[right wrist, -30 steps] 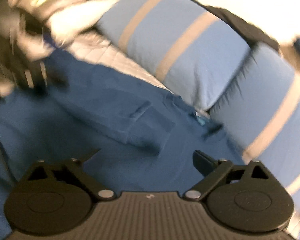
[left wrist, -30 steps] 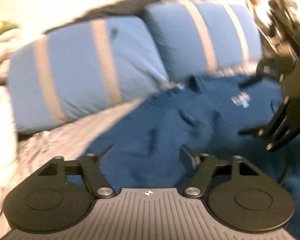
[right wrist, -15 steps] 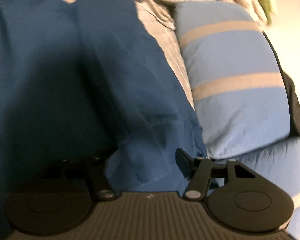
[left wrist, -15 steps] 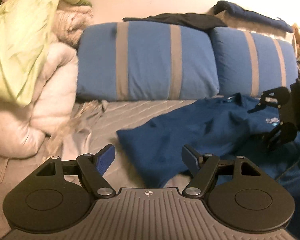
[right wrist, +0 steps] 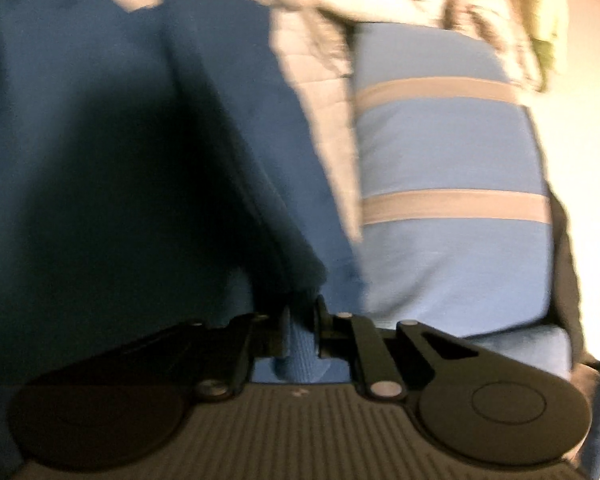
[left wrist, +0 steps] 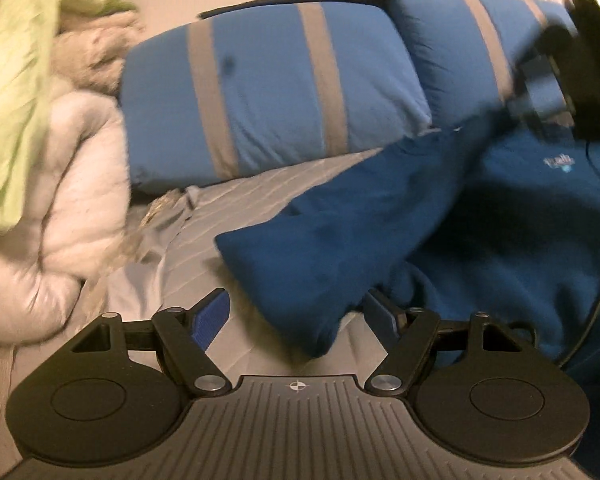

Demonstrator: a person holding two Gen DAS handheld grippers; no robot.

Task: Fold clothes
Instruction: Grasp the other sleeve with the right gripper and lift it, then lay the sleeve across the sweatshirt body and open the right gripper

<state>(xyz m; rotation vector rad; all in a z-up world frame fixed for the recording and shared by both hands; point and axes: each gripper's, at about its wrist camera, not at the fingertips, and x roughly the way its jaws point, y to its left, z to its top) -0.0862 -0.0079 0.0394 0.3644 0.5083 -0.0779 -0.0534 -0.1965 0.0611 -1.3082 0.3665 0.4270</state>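
Between the spread left claw (left wrist: 296,312) lies the shirt (left wrist: 400,216); right claw (right wrist: 302,334) pinches it

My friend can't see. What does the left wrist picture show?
An open left gripper reaches toward the sleeve end of a dark blue shirt lying on a grey bed. Behind are blue pillows with grey stripes, and pale bedding piled at left.

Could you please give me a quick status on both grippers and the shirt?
Left hand-held gripper open, sleeve end between its fingers. Right hand-held gripper shut on blue shirt. Striped pillows right behind.
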